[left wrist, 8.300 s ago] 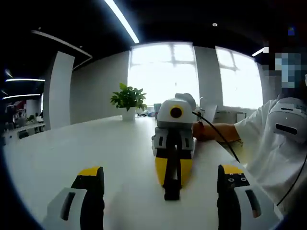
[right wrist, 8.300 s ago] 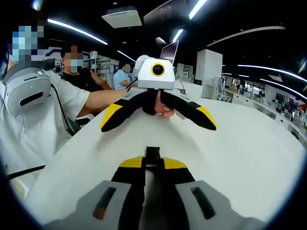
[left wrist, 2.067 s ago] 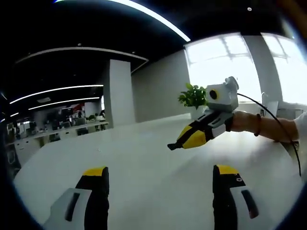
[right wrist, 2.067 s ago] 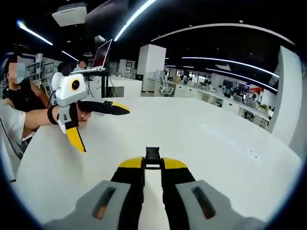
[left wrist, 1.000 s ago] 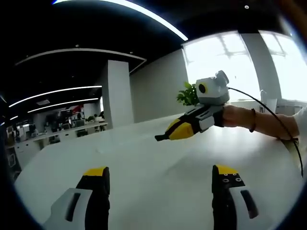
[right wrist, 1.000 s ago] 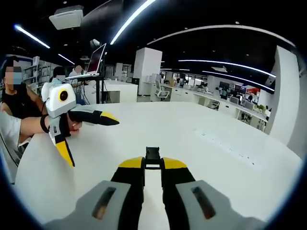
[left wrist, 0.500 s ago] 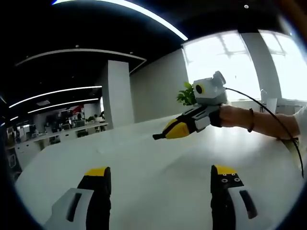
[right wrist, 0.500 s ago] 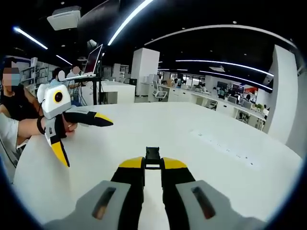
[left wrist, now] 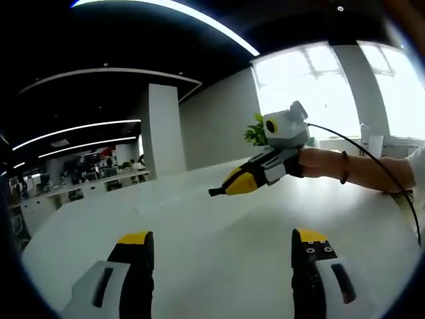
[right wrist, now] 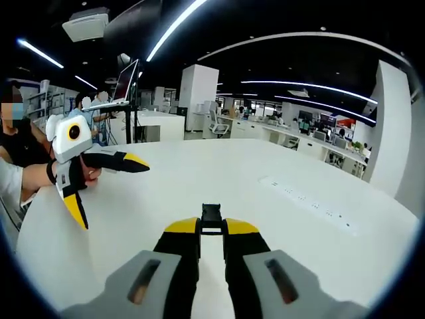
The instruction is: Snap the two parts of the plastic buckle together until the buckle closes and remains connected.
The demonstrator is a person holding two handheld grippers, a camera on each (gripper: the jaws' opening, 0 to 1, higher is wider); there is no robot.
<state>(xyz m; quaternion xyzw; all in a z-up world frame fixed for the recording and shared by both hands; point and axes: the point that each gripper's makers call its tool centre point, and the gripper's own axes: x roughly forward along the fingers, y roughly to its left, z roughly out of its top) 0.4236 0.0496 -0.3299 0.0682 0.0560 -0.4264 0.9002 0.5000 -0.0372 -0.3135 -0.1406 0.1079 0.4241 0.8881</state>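
Buckle piece (right wrist: pixel 211 216), small and black, clamped at the right gripper (right wrist: pixel 211 229) tips, long axis running forward past the jaws. Left gripper (left wrist: pixel 216 249) spread wide, holding nothing. White tabletop (right wrist: pixel 279 199) broad and bare all round.

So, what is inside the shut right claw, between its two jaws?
A small black plastic piece pokes out past the tips of the right claw, apparently a buckle part. The jaws cover the rest of it. The white table lies beneath.
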